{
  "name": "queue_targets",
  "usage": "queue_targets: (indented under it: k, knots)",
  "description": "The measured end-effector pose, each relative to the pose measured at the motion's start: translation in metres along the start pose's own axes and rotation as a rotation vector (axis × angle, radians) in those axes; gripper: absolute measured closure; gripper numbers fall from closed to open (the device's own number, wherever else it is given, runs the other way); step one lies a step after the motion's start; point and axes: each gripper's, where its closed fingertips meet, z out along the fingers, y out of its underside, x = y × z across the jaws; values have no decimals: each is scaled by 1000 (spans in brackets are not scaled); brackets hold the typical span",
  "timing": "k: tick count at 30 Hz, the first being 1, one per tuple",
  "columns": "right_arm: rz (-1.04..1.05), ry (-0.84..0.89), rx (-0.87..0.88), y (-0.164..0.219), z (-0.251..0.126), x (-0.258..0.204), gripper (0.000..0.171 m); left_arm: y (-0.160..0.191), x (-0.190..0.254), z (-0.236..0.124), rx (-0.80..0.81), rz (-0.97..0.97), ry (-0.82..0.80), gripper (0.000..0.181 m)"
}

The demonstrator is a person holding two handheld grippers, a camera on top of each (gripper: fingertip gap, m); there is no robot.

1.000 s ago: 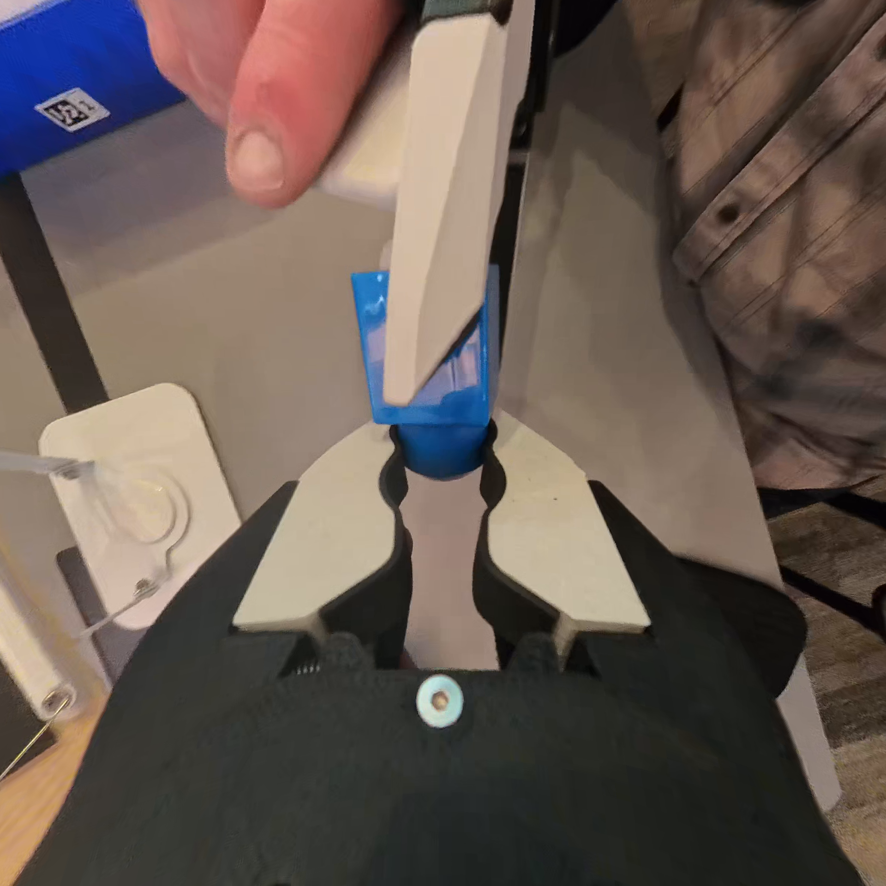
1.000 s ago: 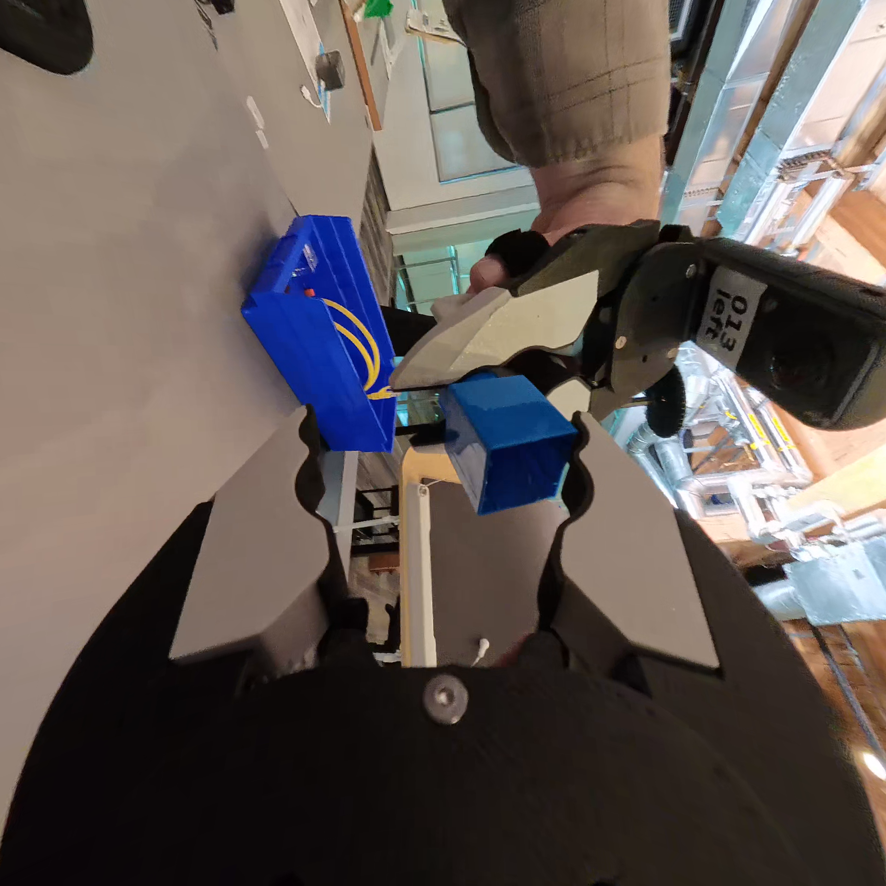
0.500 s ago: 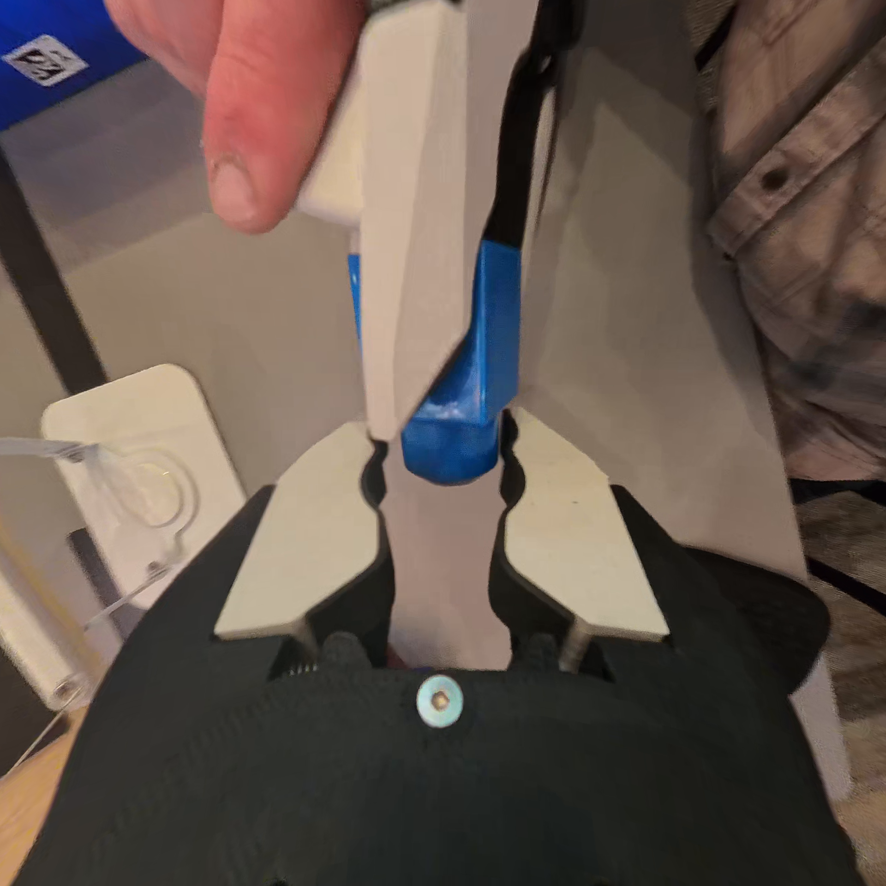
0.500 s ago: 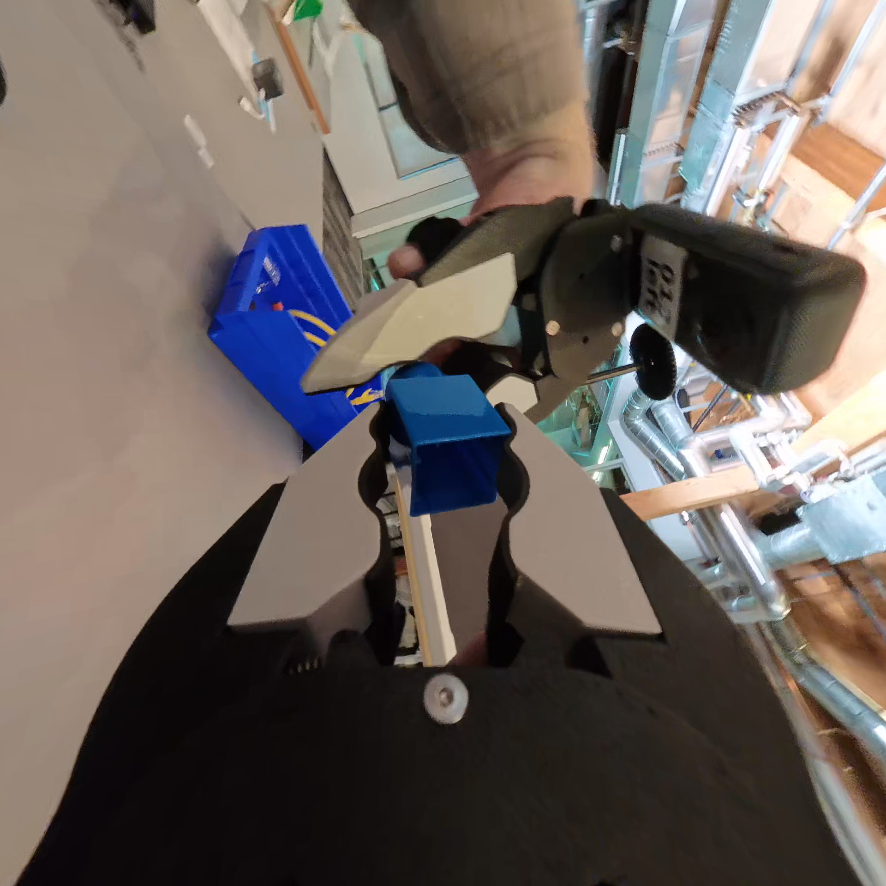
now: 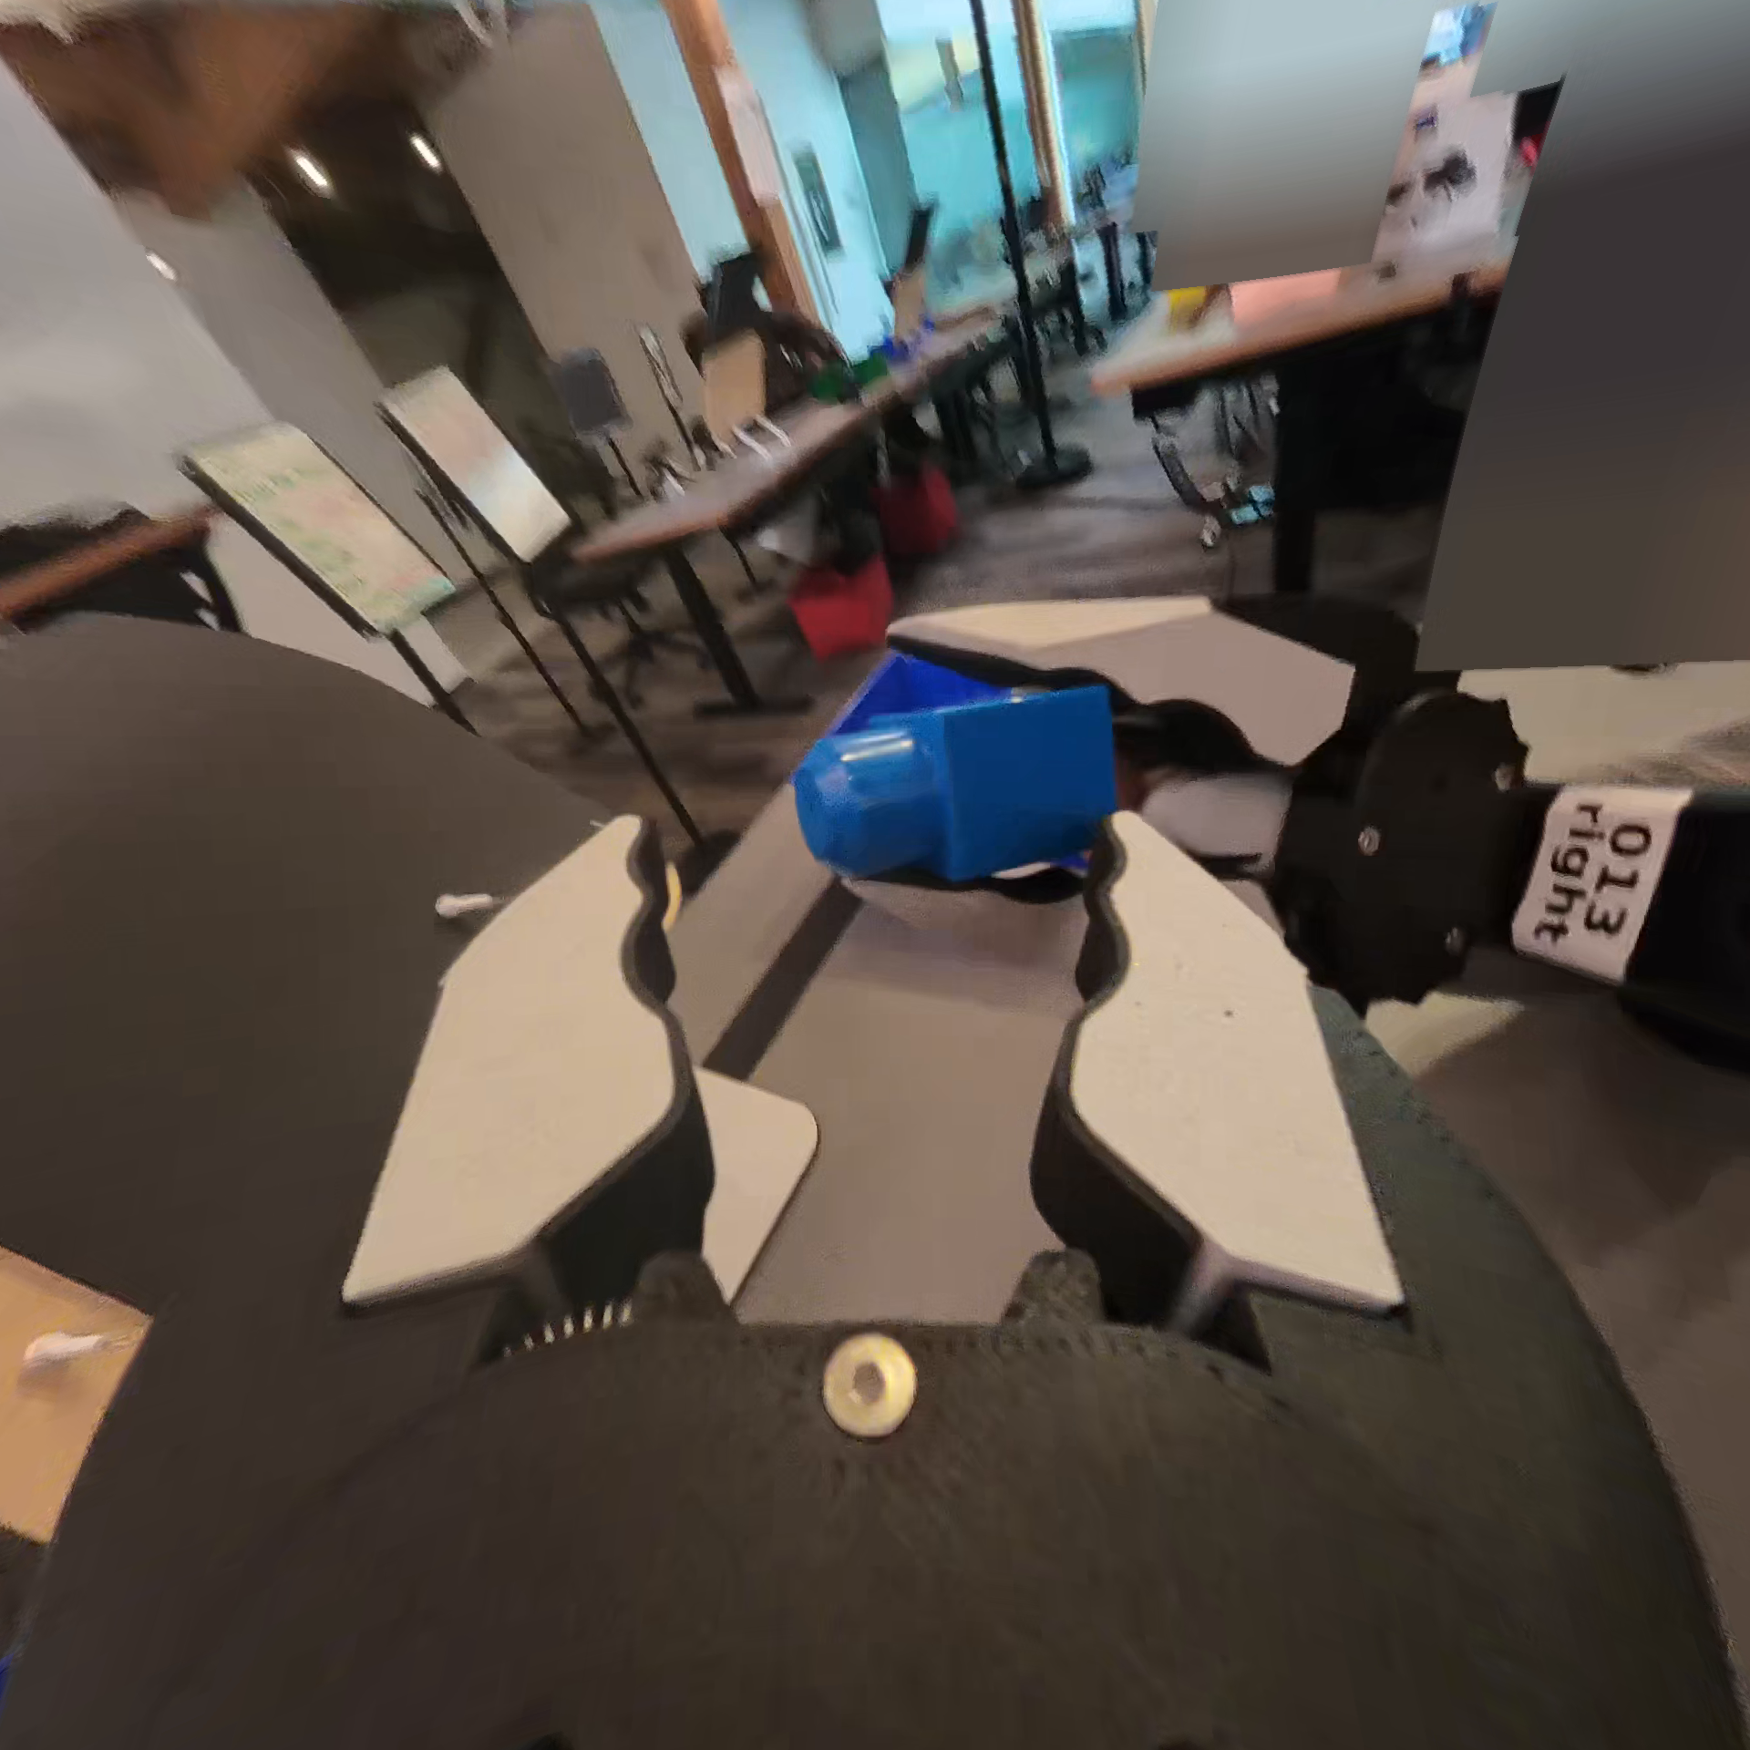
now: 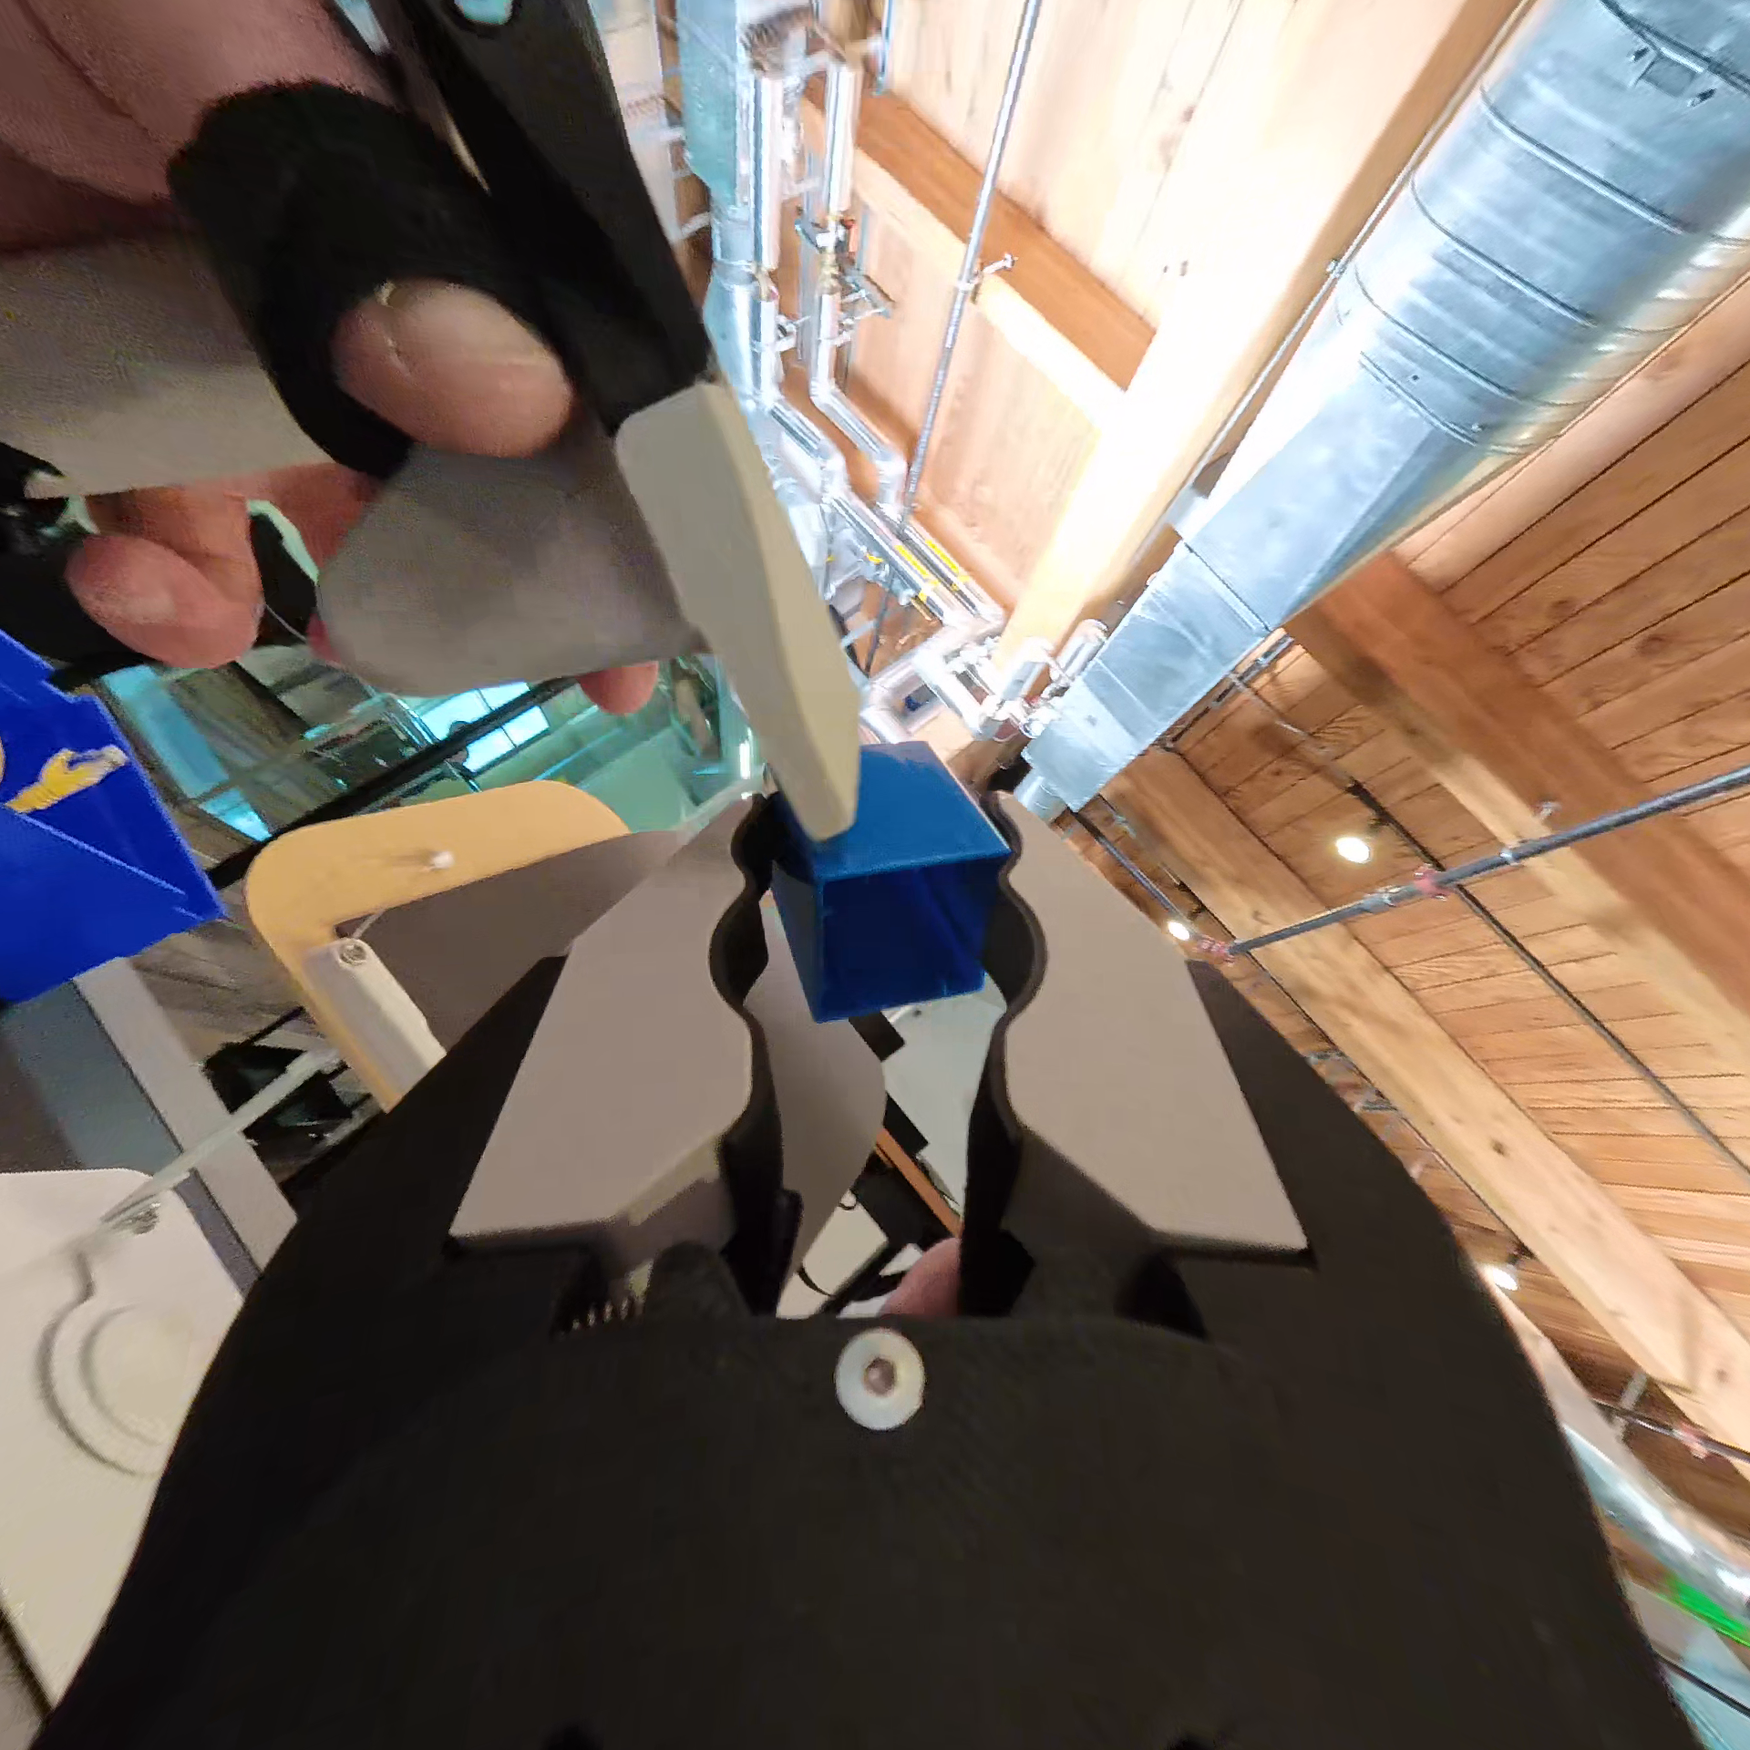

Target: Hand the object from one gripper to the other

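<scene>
We see the right gripper [image 6: 876, 852] pinching the blue block [image 6: 890, 909] between its fingertips. The left gripper [image 5: 876, 852] gapes wide, empty, the block [image 5: 956, 791] just beyond its tips at one o'clock. A blue bin [image 6: 66, 824] sits at nine o'clock.

Evenly bright indoors, lit from small round recessed ceiling lamps [image 6: 1352, 848] glowing against warm wooden planks. Heavily smeared by motion across the far rows of long wooden desks [image 5: 758, 473]. Strongly bowed toward every edge by wide-angle distortion. Soft, faint shadows only.
</scene>
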Motion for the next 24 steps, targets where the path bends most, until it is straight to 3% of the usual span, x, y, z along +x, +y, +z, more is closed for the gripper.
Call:
queue_targets:
  k: [5,15,18,20,24]
  knots:
    - [-79,43,-9,2,1,4,131,3,10,15,40,-38,-95,99]
    - [-193,57,12,-5,-1,-3,131,1,10,22,81,73,-226,111]
    - [-193,13,28,-7,-1,-7,134,0,6,17,72,167,-255,111]
    - [-201,-40,87,-13,-3,-14,122,0,6,15,42,235,-231,111]
    - [-58,-194,169,-16,-9,-13,118,-3,-2,4,-40,484,-225,111]
